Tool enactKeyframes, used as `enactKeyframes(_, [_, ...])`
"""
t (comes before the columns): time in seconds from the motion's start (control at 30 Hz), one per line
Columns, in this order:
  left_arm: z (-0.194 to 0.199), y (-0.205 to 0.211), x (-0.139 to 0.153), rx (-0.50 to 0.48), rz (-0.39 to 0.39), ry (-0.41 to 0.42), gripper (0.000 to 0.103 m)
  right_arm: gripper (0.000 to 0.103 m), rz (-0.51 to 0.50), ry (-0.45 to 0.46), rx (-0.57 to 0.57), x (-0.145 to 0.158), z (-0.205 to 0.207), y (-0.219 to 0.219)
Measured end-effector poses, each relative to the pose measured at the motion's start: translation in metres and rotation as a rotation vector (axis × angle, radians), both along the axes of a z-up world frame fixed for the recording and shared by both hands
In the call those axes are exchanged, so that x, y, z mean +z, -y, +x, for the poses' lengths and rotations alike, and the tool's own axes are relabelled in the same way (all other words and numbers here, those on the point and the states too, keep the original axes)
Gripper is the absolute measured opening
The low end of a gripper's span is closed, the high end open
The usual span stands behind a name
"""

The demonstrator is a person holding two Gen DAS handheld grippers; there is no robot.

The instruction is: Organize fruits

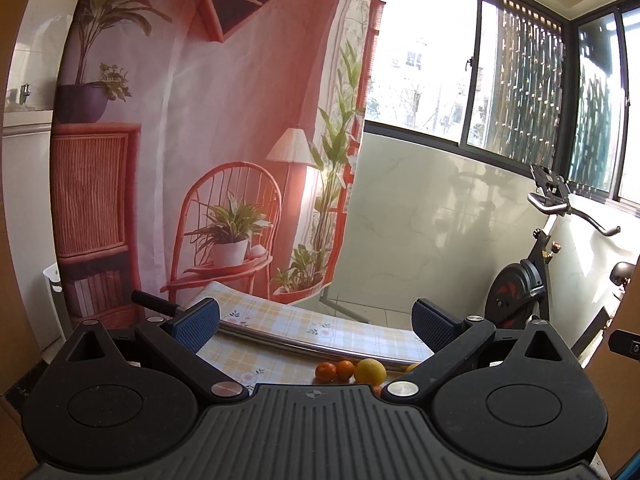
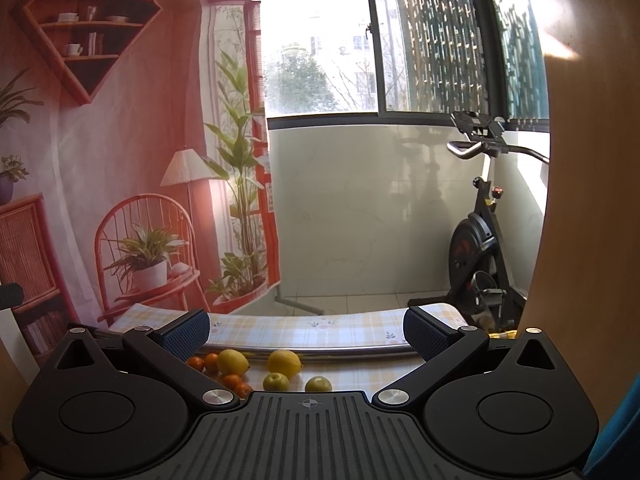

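Note:
Fruit lies on a yellow checked tablecloth point(image 2: 304, 330). The right wrist view shows two lemons point(image 2: 233, 361) point(image 2: 284, 363), two green apples point(image 2: 275, 381) point(image 2: 318, 384) and several small oranges point(image 2: 211, 362) low in the frame, just beyond the gripper body. In the left wrist view two oranges point(image 1: 325, 372) and a lemon point(image 1: 370, 371) peek over the gripper body. My left gripper point(image 1: 316, 320) is open and holds nothing, raised above the table. My right gripper point(image 2: 306, 332) is likewise open and holds nothing above the fruit. The rest of the near table is hidden by both gripper bodies.
A metal bar point(image 2: 320, 350) runs across the table behind the fruit. A printed backdrop point(image 1: 192, 140) of a room hangs behind the table. An exercise bike point(image 2: 480, 248) stands at the right under the windows. A wooden panel point(image 2: 592, 200) borders the right edge.

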State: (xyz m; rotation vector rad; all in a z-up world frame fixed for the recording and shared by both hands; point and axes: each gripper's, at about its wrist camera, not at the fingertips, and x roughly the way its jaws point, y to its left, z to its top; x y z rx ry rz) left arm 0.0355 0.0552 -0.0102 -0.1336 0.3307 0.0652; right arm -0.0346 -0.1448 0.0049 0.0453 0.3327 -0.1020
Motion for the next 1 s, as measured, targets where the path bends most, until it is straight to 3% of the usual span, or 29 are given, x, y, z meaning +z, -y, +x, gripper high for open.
enactKeyframes(0.23, [0.042,-0.016,-0.029,0.027,0.103,-0.044,0.103,0.103,0.033,-0.034,0.04,-0.027,0.046,0.022])
enactKeyframes(0.4, [0.07,-0.027,-0.052,0.026,0.08,-0.106,0.103,0.103,0.059,-0.066,0.072,-0.049,0.08,0.029])
enactKeyframes(0.53, [0.087,-0.025,-0.071,0.055,0.119,-0.146,0.103,0.103,0.064,-0.08,0.079,-0.066,0.105,0.029])
enactKeyframes(0.63, [0.097,-0.027,-0.083,0.074,0.098,-0.171,0.103,0.103,0.06,-0.102,0.084,-0.08,0.119,0.028])
enactKeyframes(0.8, [0.103,-0.033,-0.096,0.061,0.044,-0.145,0.103,0.103,0.08,-0.152,0.116,-0.099,0.14,0.028])
enactKeyframes(1.0, [0.115,-0.038,-0.118,0.036,0.006,-0.202,0.103,0.103,0.095,-0.199,0.109,-0.113,0.158,0.022])
